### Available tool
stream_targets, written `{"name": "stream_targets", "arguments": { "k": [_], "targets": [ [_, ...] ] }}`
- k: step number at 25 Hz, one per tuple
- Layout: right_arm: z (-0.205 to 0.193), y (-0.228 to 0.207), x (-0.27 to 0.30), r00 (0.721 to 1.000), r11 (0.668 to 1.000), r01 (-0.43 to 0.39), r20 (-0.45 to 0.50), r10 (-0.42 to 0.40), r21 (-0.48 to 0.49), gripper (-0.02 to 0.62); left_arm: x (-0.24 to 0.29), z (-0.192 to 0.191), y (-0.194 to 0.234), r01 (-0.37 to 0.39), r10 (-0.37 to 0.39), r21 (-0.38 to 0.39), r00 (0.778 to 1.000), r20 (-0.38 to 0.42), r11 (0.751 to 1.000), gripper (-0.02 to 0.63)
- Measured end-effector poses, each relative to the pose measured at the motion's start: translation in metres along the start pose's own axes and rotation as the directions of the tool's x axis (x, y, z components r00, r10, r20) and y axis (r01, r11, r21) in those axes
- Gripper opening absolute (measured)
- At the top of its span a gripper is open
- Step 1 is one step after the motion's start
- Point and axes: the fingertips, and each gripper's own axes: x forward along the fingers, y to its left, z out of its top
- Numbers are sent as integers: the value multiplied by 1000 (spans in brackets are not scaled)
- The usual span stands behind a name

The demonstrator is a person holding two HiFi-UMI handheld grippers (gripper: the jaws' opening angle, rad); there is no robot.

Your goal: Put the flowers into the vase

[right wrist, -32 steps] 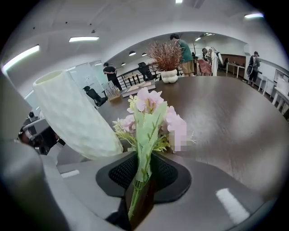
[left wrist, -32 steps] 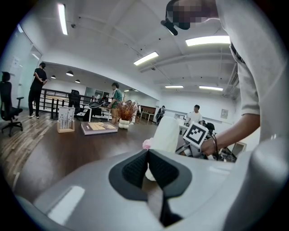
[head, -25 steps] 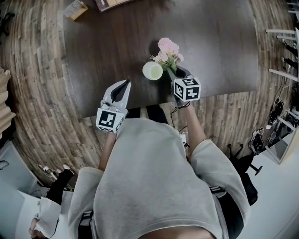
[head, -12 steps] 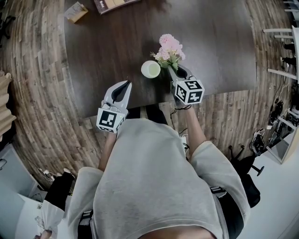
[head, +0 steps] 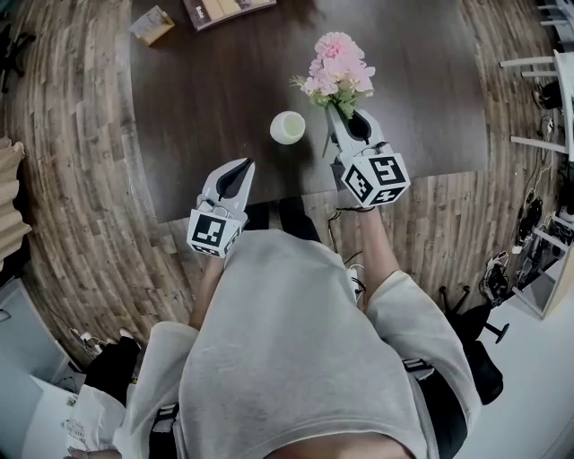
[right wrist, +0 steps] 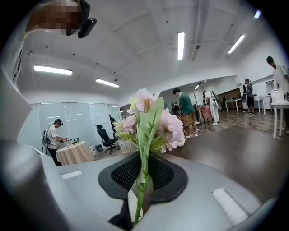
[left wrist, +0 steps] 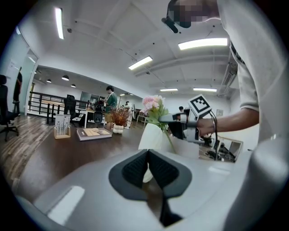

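The right gripper has its fingers clamped on the stems of the flowers, with the pink blooms just beyond the fingertips. The white vase stands on the dark wooden desk, left of those fingers and ahead of the left gripper, whose fingers are pressed together on nothing. Well beyond both pairs of fingers, near the desk's far edge, lie a small box and a flat book. A plank floor surrounds the desk. The room is an open office with strip lights, glass partitions and people standing about.
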Motion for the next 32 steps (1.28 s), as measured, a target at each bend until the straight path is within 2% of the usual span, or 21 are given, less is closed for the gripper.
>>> {"name": "stream_targets", "arguments": {
  "k": [7,15,23,32],
  "targets": [
    [63,27,-6,988,997,-52,143,60,-61,49,-18,2,-14,-4,4,13,1000,25,1000,11],
    [123,54,-12,954,988,-101,272,129,-113,49,-26,18,-22,-20,18,31,998,60,999,11],
    [142,67,-1,935,983,-134,313,168,-129,51,-29,22,-21,-33,32,24,998,58,999,11],
    [119,74,13,929,977,-153,315,193,-148,57,-30,19,-9,-57,57,9,997,43,998,11]
  ]
}}
